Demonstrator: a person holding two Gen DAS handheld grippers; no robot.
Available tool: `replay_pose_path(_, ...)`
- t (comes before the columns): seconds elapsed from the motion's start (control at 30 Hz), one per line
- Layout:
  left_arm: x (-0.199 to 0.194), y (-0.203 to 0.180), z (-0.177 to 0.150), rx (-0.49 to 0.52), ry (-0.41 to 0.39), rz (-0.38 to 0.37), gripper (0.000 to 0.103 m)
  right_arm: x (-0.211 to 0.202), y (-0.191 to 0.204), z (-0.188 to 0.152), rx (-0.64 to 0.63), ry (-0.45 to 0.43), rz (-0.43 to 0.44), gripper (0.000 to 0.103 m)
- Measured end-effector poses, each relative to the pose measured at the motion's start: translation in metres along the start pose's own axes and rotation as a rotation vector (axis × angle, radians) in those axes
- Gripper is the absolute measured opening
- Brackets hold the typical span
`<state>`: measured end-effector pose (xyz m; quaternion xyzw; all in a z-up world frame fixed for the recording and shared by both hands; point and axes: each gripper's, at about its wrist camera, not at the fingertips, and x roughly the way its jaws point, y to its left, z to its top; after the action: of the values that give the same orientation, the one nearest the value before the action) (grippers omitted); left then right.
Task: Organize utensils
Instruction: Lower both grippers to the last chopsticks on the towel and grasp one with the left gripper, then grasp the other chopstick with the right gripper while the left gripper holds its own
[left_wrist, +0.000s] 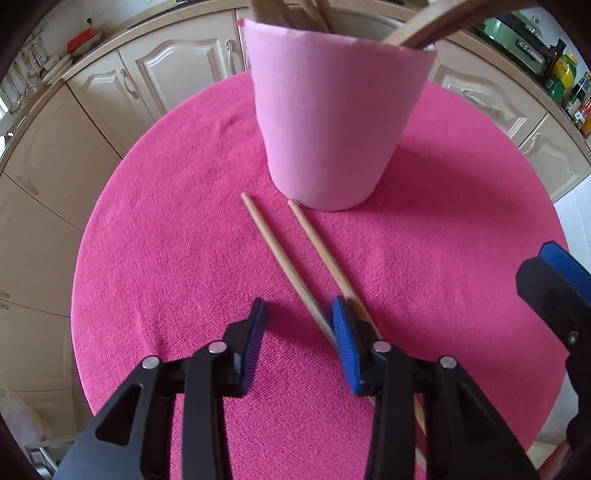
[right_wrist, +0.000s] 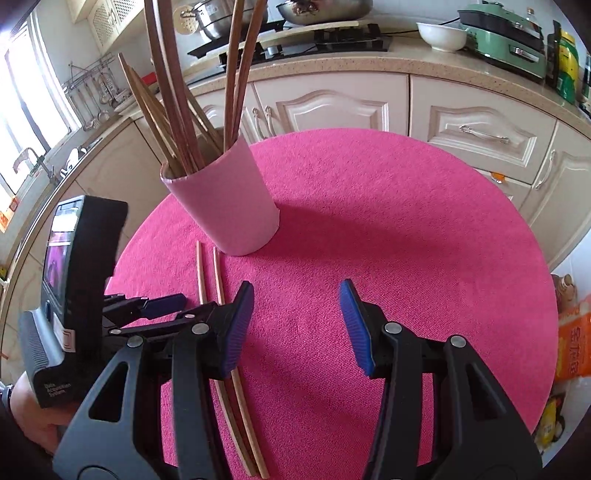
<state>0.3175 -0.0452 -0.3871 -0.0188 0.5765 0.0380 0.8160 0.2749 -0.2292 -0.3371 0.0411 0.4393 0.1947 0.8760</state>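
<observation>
A round table covered with a bright pink cloth (right_wrist: 388, 229) stands in a kitchen, with cream cabinets (right_wrist: 332, 107) curving behind it. Toward the far side of the cloth sits a pale pink cup (left_wrist: 332, 122), and a bundle of long wooden sticks (right_wrist: 177, 110) stands up out of it, leaning in several directions. Two loose wooden chopsticks (left_wrist: 295, 254) lie flat on the cloth, side by side with a narrow gap between them; their far tips lie just beside the base of the cup, and their near ends run back toward the edge of the table. The left gripper (left_wrist: 299, 332) is tilted steeply down over the cloth with its jaws apart and nothing pressed between them. In the left wrist view its right blue pad (left_wrist: 345, 350) lies over the near part of the chopsticks, which pass beneath that finger, while the gap between the two pads shows only bare cloth; whether the pad touches the wood cannot be told. The right gripper (right_wrist: 295, 328) hangs over the near middle of the cloth, its jaws apart and empty, with plain pink cloth between the blue pads. In the right wrist view its left finger (right_wrist: 236, 332) crosses in front of the two chopsticks. On the counter behind are a white bowl (right_wrist: 441, 35) and a green appliance (right_wrist: 506, 40).
</observation>
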Motion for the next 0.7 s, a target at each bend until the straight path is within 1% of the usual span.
replay_pose_path(0.03, -0.001, 0.005, -0.001, -0.005, 0.001, -0.009, 0.021, 0.002, 0.002, 0.000, -0.006, 0.009, 0.000, 0.048)
replay_pose_path(0.13, -0.002, 0.024, -0.003, -0.046, 0.008, -0.061, 0.008, 0.008, 0.008, 0.002, -0.025, 0.050, 0.009, 0.048)
replay_pose_path(0.17, -0.002, 0.030, -0.004, -0.057, 0.012, -0.071, 0.006, 0.011, 0.012, 0.001, -0.033, 0.065, 0.011, 0.048)
replay_pose_path(0.2, -0.002, 0.035, -0.004, -0.069, 0.015, -0.076, 0.006, 0.013, 0.016, 0.001, -0.045, 0.078, 0.014, 0.048)
replay_pose_path(0.27, -0.005, 0.047, -0.005, -0.109, 0.015, -0.129, 0.006, 0.021, 0.027, 0.001, -0.077, 0.121, 0.020, 0.048)
replay_pose_path(0.33, -0.008, 0.056, -0.007, -0.124, 0.008, -0.139, 0.006, 0.029, 0.038, 0.001, -0.109, 0.155, 0.032, 0.048)
replay_pose_path(0.4, -0.011, 0.063, -0.008, -0.137, -0.003, -0.168, 0.006, 0.038, 0.051, 0.001, -0.145, 0.197, 0.038, 0.048)
replay_pose_path(0.47, -0.017, 0.072, -0.010, -0.145, -0.024, -0.183, 0.006, 0.047, 0.063, 0.000, -0.180, 0.236, 0.039, 0.043)
replay_pose_path(0.5, -0.020, 0.076, -0.011, -0.147, -0.034, -0.186, 0.006, 0.052, 0.068, 0.001, -0.195, 0.258, 0.040, 0.035)
replay_pose_path(0.57, -0.024, 0.085, -0.009, -0.154, -0.044, -0.203, 0.006, 0.063, 0.078, 0.001, -0.221, 0.305, 0.030, 0.034)
replay_pose_path(0.6, -0.027, 0.089, -0.009, -0.158, -0.054, -0.209, 0.006, 0.067, 0.081, 0.001, -0.228, 0.326, 0.033, 0.031)
replay_pose_path(0.7, -0.033, 0.097, -0.016, -0.162, -0.068, -0.226, 0.006, 0.079, 0.089, 0.001, -0.265, 0.377, 0.004, 0.027)
